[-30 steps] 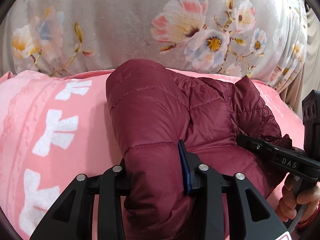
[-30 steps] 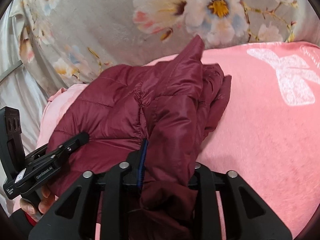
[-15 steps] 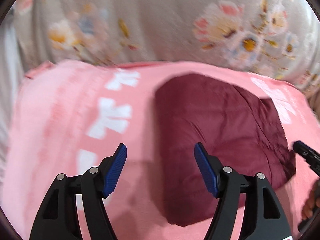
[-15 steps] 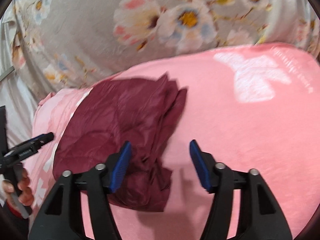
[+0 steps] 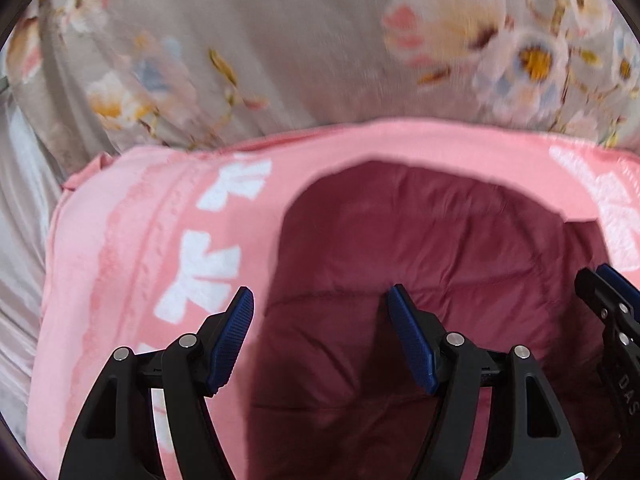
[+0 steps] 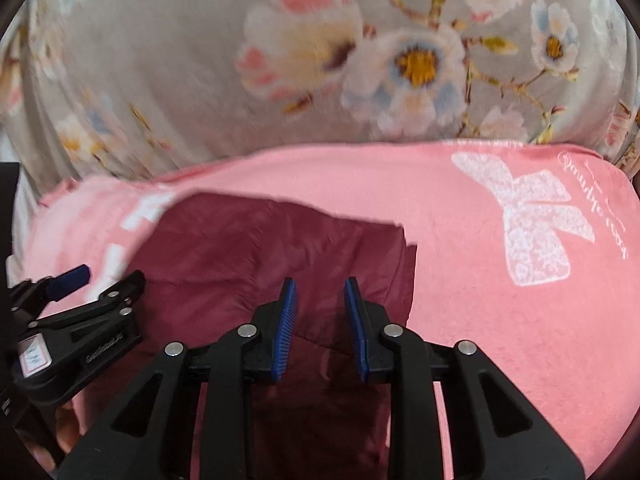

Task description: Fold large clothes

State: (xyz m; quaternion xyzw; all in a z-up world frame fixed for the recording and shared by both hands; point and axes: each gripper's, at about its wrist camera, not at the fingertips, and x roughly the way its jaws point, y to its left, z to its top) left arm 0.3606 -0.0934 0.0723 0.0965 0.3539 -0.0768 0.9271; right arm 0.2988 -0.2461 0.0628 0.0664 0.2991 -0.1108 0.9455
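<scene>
A dark red quilted jacket point(image 5: 432, 248) lies folded into a compact block on a pink blanket point(image 5: 132, 248). It also shows in the right wrist view point(image 6: 256, 256). My left gripper point(image 5: 320, 316) is open and empty, held above the jacket's near left part. My right gripper point(image 6: 320, 312) is open with a narrower gap and empty, above the jacket's near right part. Each gripper shows in the other's view: the right one point(image 5: 612, 292) at the far right, the left one point(image 6: 100, 280) at the left.
The pink blanket point(image 6: 500, 320) has white bow prints and covers the surface. A grey floral cloth point(image 5: 300, 40) hangs behind it, and also shows in the right wrist view point(image 6: 200, 60). Pale fabric point(image 5: 20, 220) lies at the far left.
Both grippers let go of the jacket and pulled back from it. The jacket now lies flat and folded on the blanket. The right gripper's jaws have narrowed since half a second ago.
</scene>
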